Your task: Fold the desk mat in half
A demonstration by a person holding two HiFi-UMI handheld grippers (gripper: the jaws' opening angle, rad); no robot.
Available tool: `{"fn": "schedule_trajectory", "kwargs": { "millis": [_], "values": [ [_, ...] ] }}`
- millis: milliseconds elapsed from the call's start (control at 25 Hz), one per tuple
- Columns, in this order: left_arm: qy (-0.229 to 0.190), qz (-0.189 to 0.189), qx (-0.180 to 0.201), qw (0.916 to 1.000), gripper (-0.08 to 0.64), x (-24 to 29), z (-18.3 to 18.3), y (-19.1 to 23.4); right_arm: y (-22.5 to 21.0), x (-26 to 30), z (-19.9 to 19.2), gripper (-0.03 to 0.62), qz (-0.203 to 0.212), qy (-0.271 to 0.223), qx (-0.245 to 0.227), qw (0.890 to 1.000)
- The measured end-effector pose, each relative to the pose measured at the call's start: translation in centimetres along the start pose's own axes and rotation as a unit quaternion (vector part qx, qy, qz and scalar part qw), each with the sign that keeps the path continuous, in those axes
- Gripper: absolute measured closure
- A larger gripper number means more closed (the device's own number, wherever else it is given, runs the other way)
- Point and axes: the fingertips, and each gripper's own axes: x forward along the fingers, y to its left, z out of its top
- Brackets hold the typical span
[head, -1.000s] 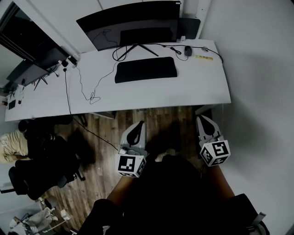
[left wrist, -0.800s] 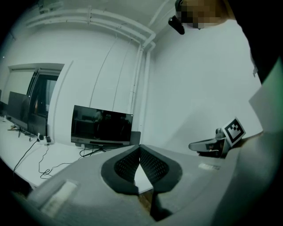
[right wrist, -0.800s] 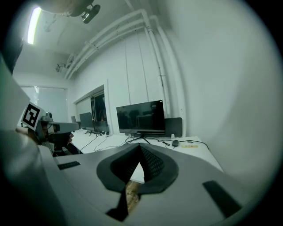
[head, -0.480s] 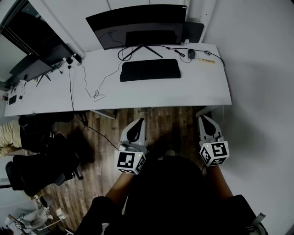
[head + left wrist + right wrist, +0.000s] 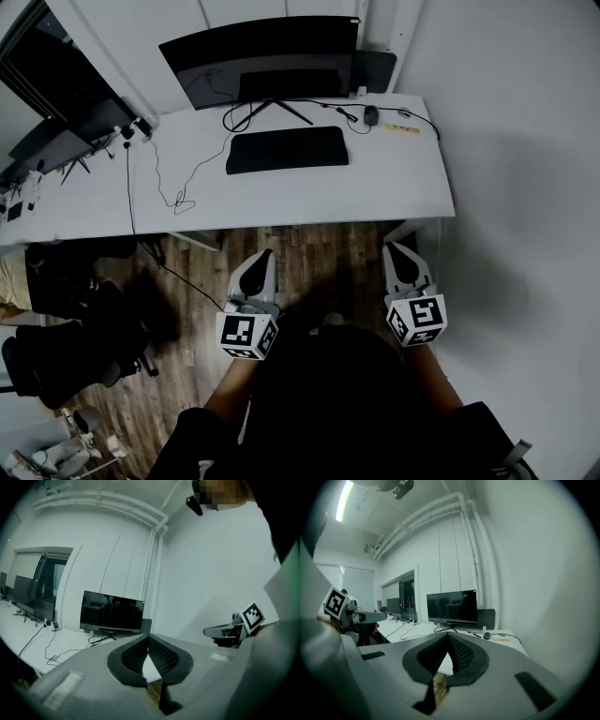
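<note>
The black desk mat (image 5: 286, 150) lies flat on the white desk (image 5: 394, 187), just in front of the monitor's stand. Both grippers hang well short of the desk, over the wooden floor and close to the person's body. My left gripper (image 5: 262, 255) is shut with nothing between its jaws; in its own view its tips (image 5: 148, 637) meet and point toward the monitor. My right gripper (image 5: 395, 249) is shut and empty as well, its tips (image 5: 449, 635) closed in its own view. The mat is hidden behind the jaws in both gripper views.
A wide dark monitor (image 5: 258, 52) stands at the desk's back. Cables (image 5: 173, 183) trail over the left half, and a mouse (image 5: 370, 114) lies at the back right. A black office chair (image 5: 70, 342) stands left of me. A grey wall (image 5: 525, 187) runs along the right.
The head view has shifted, so the desk sits a little more to the left. Both grippers show slightly lower and further left, still shut and empty.
</note>
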Motion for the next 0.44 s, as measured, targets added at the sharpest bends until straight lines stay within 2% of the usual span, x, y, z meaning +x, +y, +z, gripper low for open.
{"fn": "schedule_trajectory", "kwargs": {
  "millis": [160, 320, 440],
  "values": [
    [0.001, -0.002, 0.0, 1.0, 0.538, 0.6, 0.0, -0.7, -0.6, -0.4, 0.1, 0.593, 0.0, -0.001, -0.002, 1.0],
    [0.0, -0.002, 0.02, 0.9998, 0.538, 1.3, 0.2, -1.6, -1.3, -0.3, -0.1, 0.593, 0.001, -0.003, 0.0, 1.0],
    [0.0, -0.006, 0.013, 0.9999, 0.538, 1.8, 0.1, -2.0, -1.8, -0.2, -0.2, 0.592, 0.002, -0.004, 0.0, 1.0]
  ]
}}
